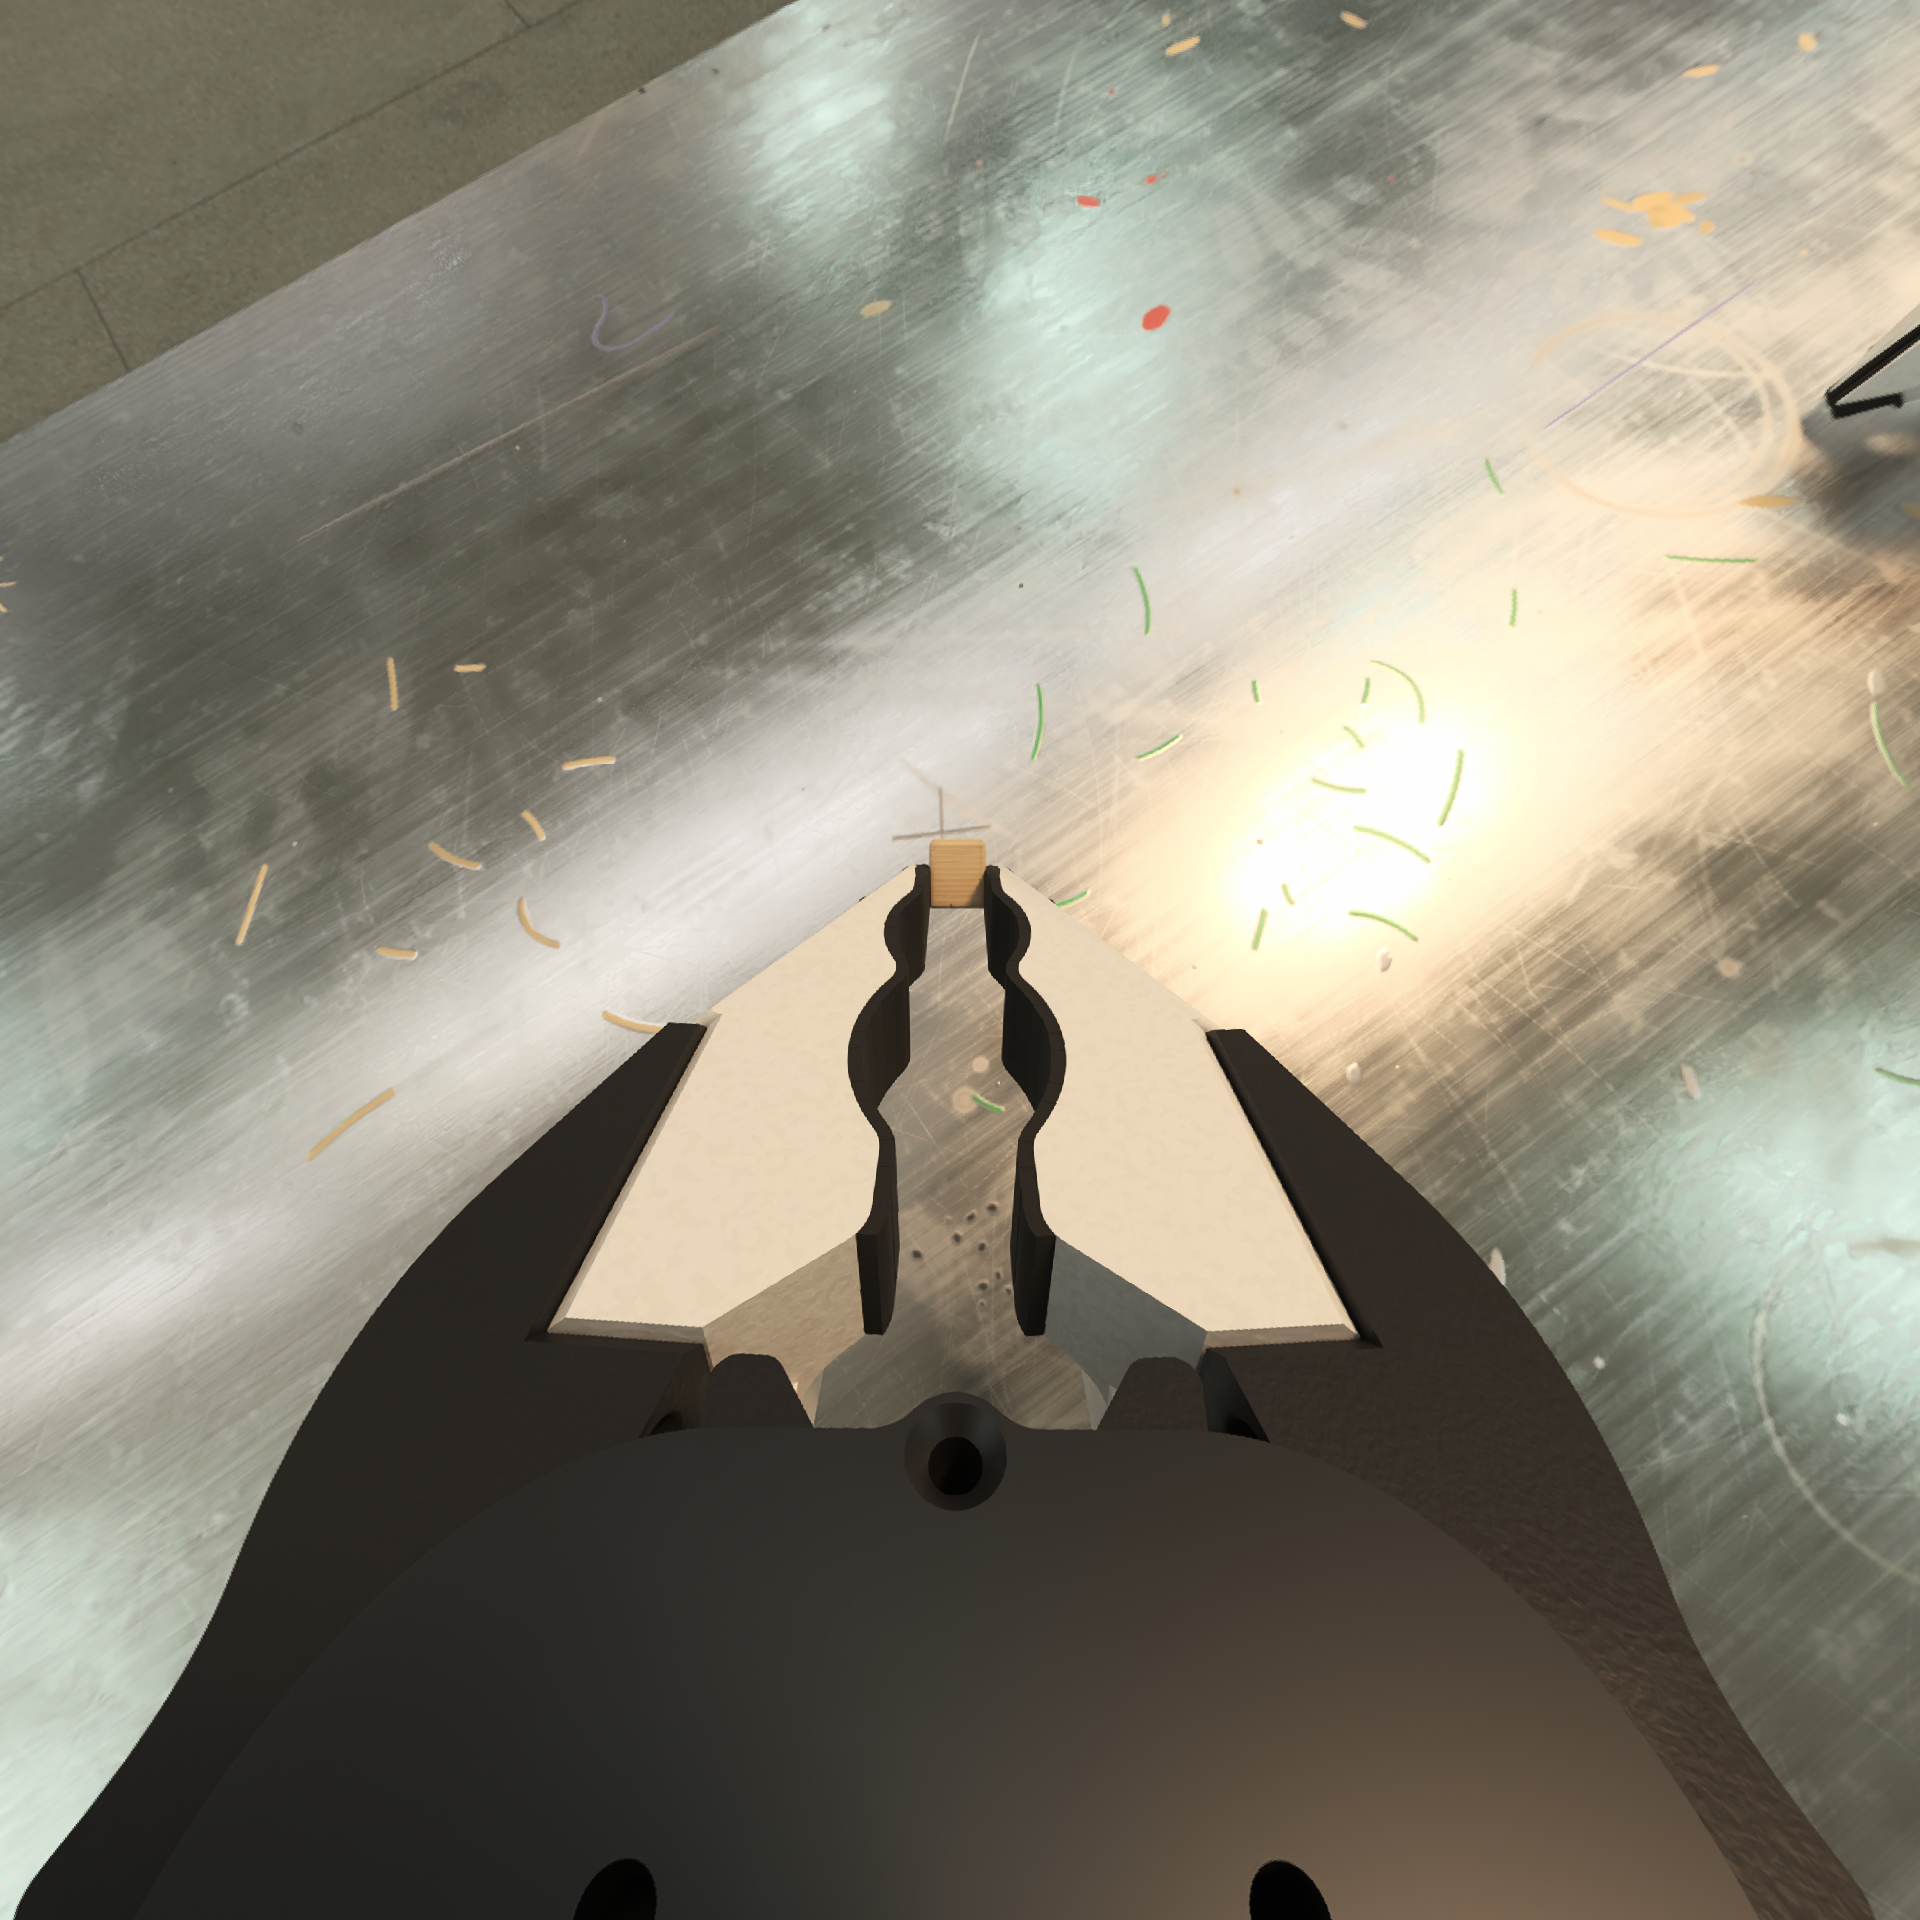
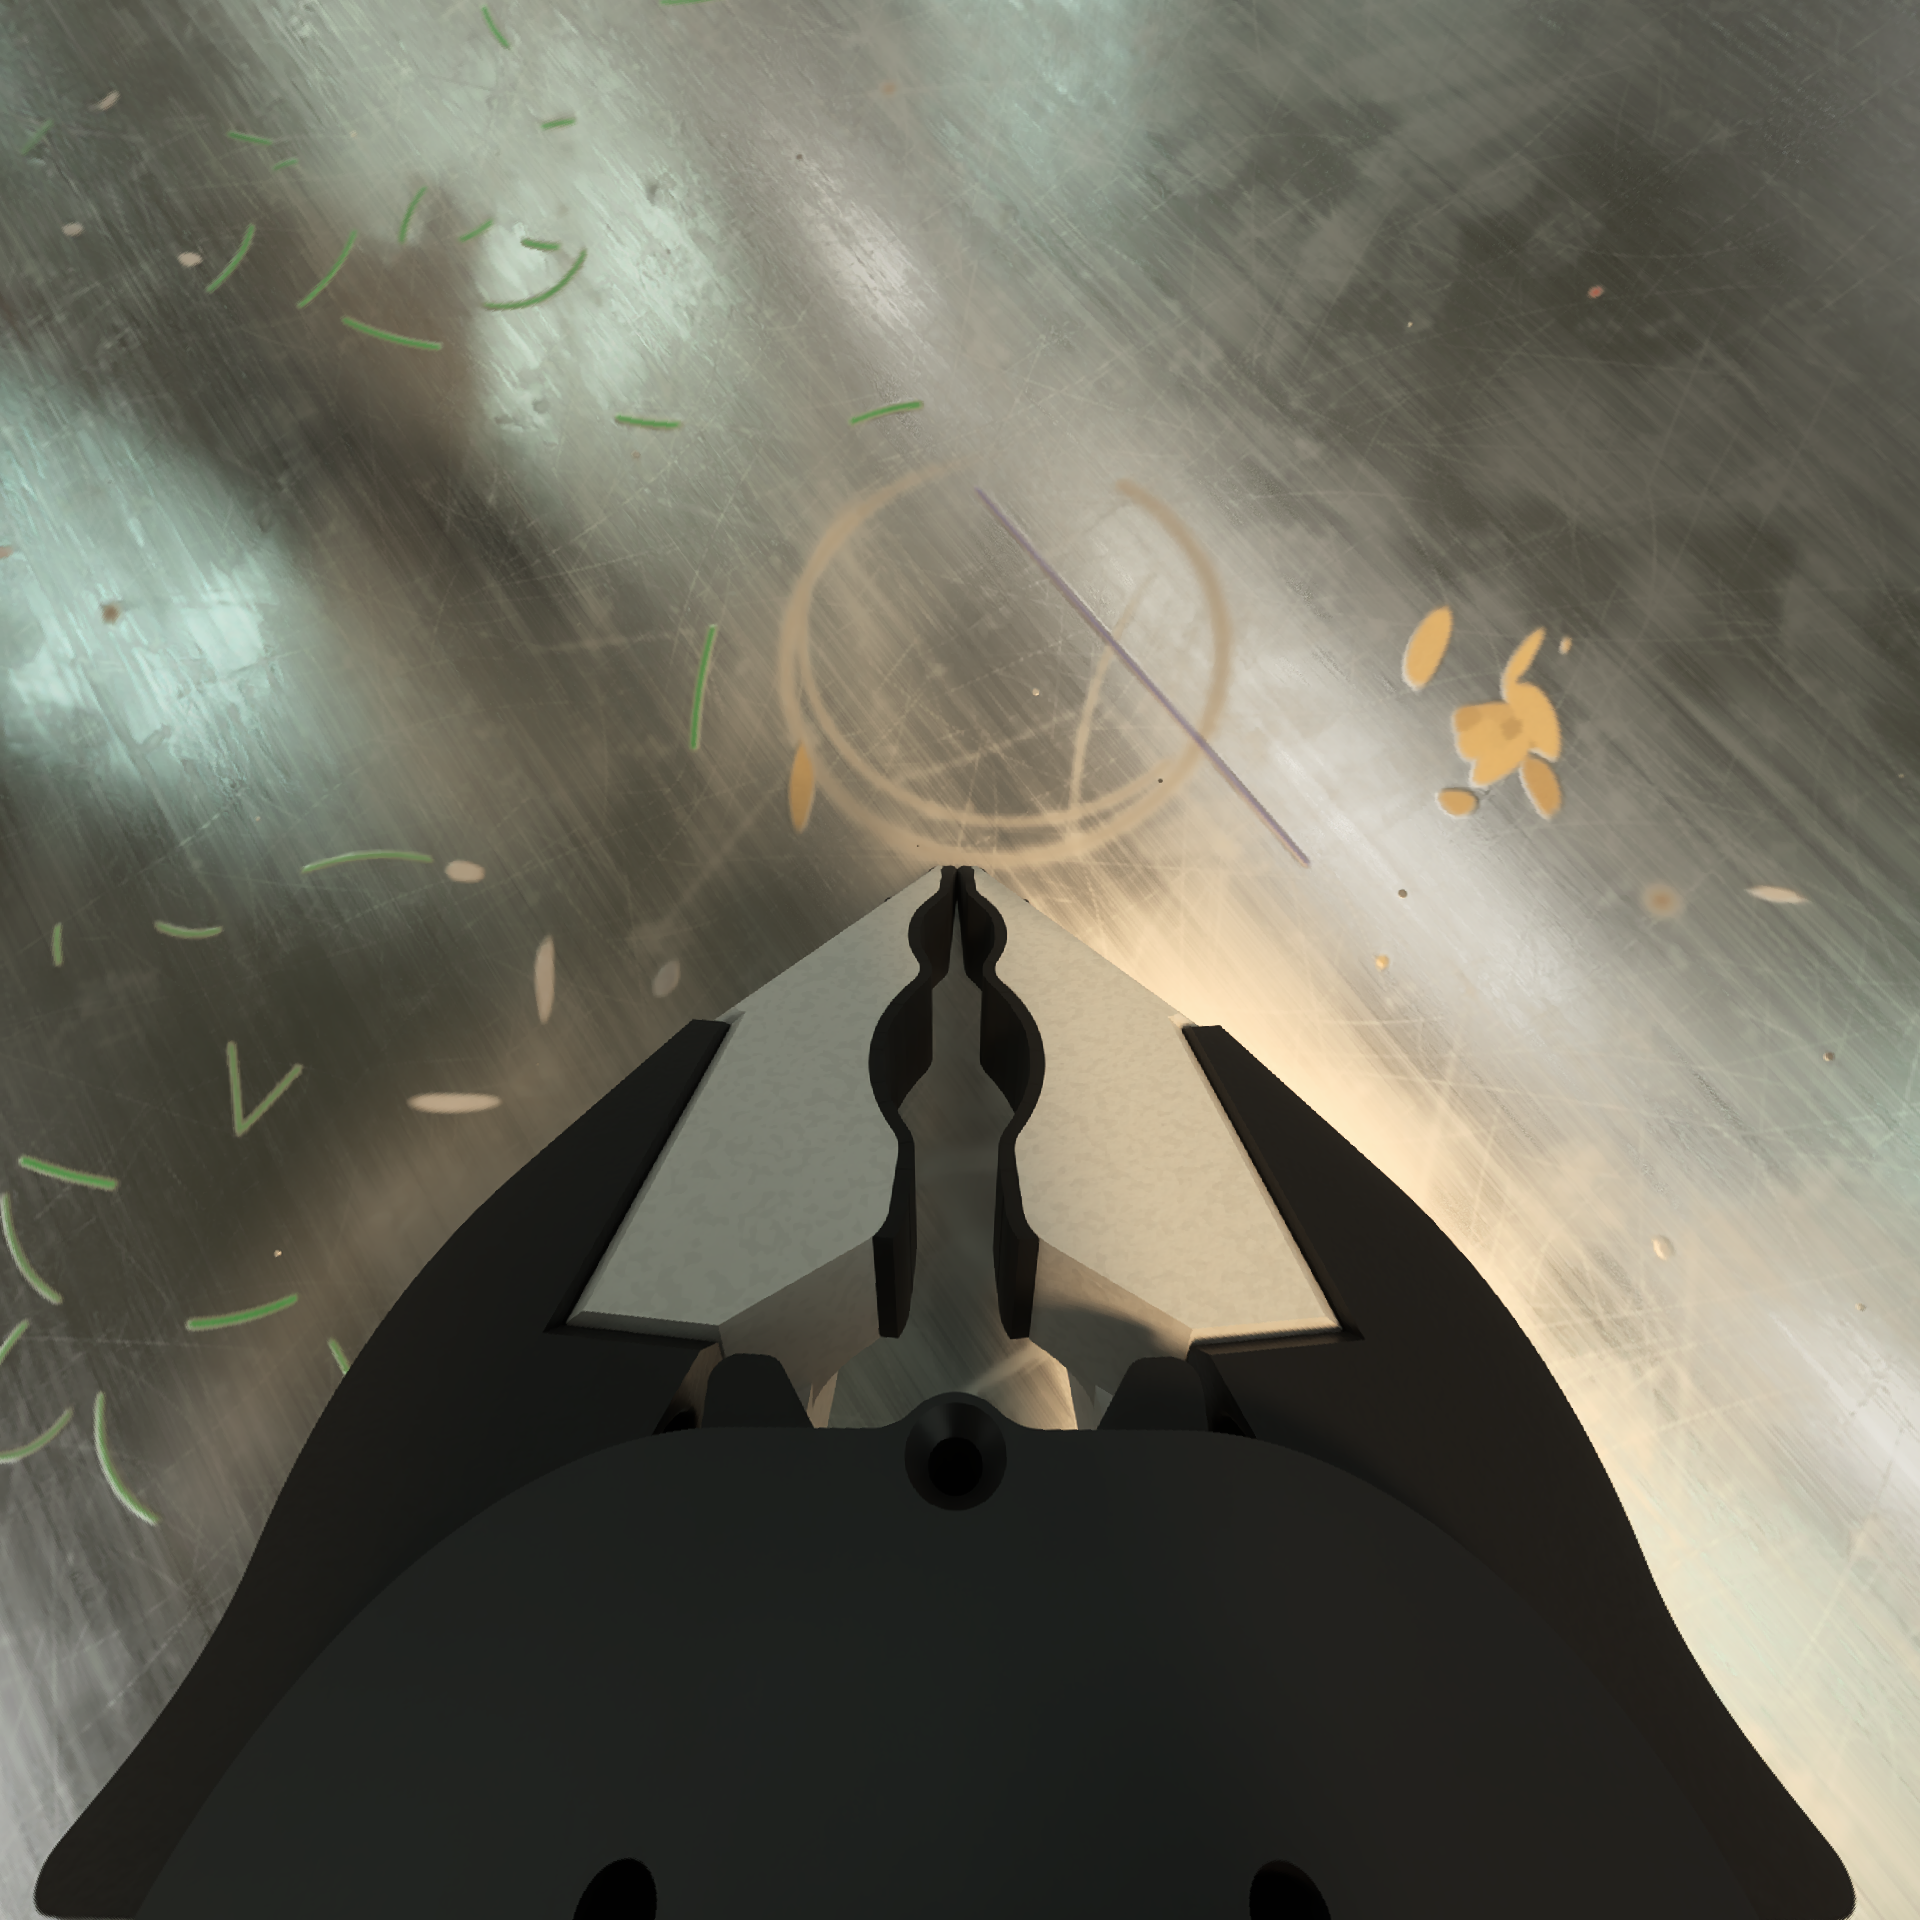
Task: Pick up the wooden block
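The wooden block [image 1: 956,873] is a small tan cube. It sits between the tips of my left gripper [image 1: 956,891], whose jaws are closed on its two sides. I cannot tell whether it is off the scratched metal tabletop [image 1: 520,582]. My right gripper [image 2: 956,881] is shut with its fingertips touching and nothing between them, above the metal tabletop [image 2: 1455,416]. The block does not show in the right wrist view. A part of the other gripper [image 1: 1881,379] shows at the right edge of the left wrist view.
The tabletop bears stains, green and tan flecks, and a brown ring mark [image 2: 997,675]. The table's far edge [image 1: 395,223] runs across the upper left of the left wrist view, with grey floor [image 1: 156,125] beyond it.
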Available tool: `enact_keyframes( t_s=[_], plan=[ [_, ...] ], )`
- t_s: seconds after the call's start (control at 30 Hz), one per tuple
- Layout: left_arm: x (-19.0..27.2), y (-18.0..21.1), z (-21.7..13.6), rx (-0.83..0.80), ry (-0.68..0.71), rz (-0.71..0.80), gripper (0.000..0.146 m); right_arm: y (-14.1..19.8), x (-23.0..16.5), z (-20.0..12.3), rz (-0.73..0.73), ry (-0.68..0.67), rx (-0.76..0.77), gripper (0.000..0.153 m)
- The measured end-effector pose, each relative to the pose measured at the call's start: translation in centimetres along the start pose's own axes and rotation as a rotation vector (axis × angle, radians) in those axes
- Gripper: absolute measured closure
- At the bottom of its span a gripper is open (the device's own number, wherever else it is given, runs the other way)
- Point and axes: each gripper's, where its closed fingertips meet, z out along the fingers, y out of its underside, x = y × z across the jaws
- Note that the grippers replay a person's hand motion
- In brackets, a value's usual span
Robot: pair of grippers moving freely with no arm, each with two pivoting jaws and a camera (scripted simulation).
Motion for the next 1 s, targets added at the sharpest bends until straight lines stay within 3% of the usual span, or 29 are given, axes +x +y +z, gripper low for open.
enact_keyframes(
  t_s=[0.37,0.43,0.57,0.73,0.9,1.0],
  plan=[
    [0.6,-1.5,-0.2,0.140,0.086,-0.075,0.136,0.0,0.0,0.0,0.003,-0.002,0.001,0.153],
    [1.4,-3.7,-1.4,0.335,0.217,-0.175,0.136,0.0,0.0,0.0,0.004,-0.003,0.002,0.153],
    [1.5,-7.7,-6.2,0.792,0.609,-0.481,0.136,0.0,0.0,0.0,0.010,-0.008,0.002,0.153],
    [1.4,-9.3,-9.9,1.034,0.861,-0.590,0.136,0.0,0.0,0.0,0.000,0.001,0.001,0.153],
    [1.3,-9.6,-11.3,1.094,0.912,-0.615,0.136,0.0,0.0,0.0,-0.016,0.014,0.002,0.153],
    [1.3,-9.0,-9.6,0.990,0.792,-0.595,0.136,0.0,0.0,0.0,-0.013,0.012,0.003,0.153]
  ],
)
